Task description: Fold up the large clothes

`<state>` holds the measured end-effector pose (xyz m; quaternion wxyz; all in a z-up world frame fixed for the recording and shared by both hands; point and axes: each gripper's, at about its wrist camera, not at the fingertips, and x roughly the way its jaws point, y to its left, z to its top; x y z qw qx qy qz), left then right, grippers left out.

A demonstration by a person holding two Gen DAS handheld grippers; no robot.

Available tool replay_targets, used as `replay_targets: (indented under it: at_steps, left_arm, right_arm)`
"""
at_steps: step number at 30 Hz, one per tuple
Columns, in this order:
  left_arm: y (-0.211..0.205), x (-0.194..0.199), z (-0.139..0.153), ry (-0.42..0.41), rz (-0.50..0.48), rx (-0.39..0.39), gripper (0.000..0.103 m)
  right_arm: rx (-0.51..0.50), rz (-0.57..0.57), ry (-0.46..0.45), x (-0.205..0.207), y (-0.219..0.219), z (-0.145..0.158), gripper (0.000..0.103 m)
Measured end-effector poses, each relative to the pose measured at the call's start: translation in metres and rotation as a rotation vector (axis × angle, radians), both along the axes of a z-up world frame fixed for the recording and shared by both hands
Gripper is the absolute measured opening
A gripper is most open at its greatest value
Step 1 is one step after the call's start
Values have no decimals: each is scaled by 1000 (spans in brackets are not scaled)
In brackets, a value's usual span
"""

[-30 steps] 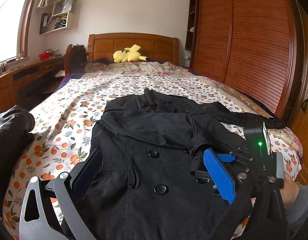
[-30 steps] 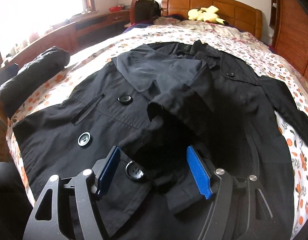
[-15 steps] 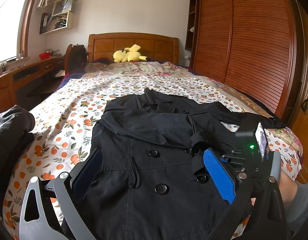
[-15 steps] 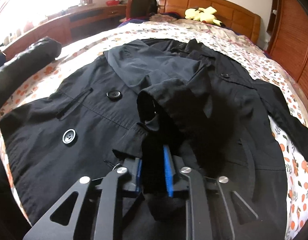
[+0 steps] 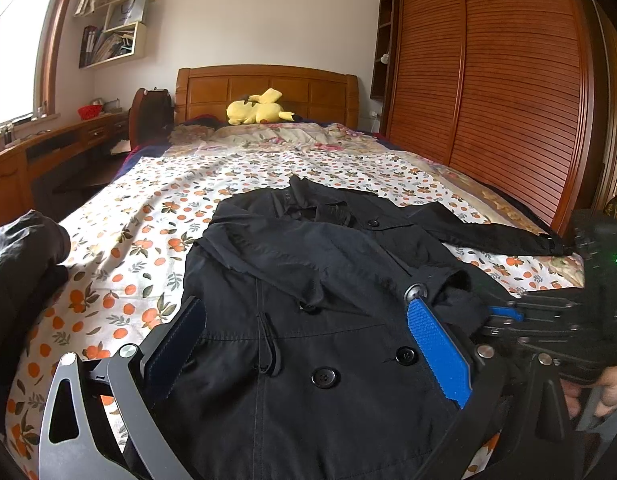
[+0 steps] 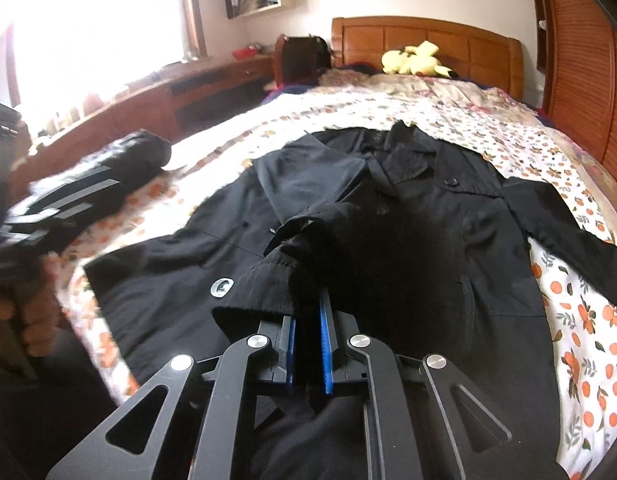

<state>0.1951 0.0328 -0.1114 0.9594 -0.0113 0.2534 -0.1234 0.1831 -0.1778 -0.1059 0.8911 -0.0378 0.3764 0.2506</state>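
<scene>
right gripper now shut tight on sleeve, lifts it off coat. left gripper wide open, waits. fold can start.

Left gripper: grey metal linkage arms with triangular cut-outs and round silver screw heads; flat finger pads of ribbed bright blue rubber, the opposite pad dark navy in shade. Right gripper: matte black linkage arms, same cut-outs, four silver screws, thin blue pads. A green indicator light shows on its black housing. Bare skin visible on the right hand.
</scene>
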Motion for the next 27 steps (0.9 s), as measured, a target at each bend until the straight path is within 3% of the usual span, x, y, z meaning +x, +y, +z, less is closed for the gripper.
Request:
replay_targets:
  at_steps: [6,12,14,15,20,25,27]
  left_arm:
    - [1,0,-1,2,0,2,101]
    - [2,0,-2,4,-4,6,101]
    - [2,0,-2,5,-6,8,101]
    - [1,1,-2,6,-7,10,101]
    - [-3,1,-4,8,-15,19,101]
    - [-10,2,-7,12,-25,35,101]
    - [-13,2,-8,13,-31,42,101]
  right_arm:
    - [17,-10,-16,-10,-12,11,9]
    - [-41,-117,-33,-5,-41,4,10]
    - [-65,-165,-50,-4,-53,4,27]
    - [-65,-192,-57,-4,-61,5,30]
    - [-80,-272,-82,-4,-88,9,31]
    - [-70,-284,-130,-12,-92,17,31]
    - [-61,-264,-144,-14,-86,21,36]
